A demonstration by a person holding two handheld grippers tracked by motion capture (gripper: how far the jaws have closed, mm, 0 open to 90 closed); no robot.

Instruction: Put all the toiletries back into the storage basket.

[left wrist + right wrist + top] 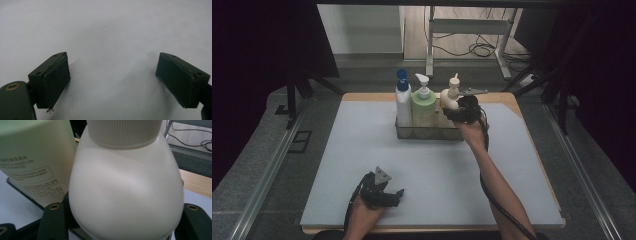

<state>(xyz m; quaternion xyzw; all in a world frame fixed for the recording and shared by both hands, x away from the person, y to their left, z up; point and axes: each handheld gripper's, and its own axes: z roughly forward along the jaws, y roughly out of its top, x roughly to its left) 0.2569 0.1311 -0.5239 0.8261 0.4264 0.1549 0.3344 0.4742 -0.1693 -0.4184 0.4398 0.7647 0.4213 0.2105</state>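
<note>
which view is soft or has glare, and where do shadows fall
Right gripper view: the cream bottle sits very close and looks soft, with a mild sheen but no harsh glare. Left gripper view: soft shadows beside each jaw on the pale mat. High view: dark surroundings, evenly lit table.

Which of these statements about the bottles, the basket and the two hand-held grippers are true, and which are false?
1. Three bottles stand in the basket. True.
2. The blue-capped bottle is at the right end of the row. False: it is at the left end; the cream bottle is at the right.
3. The left hand-held gripper is open over the bare mat. True.
4. The right hand-held gripper is beside the green bottle only. False: its jaws flank the cream bottle.
</note>
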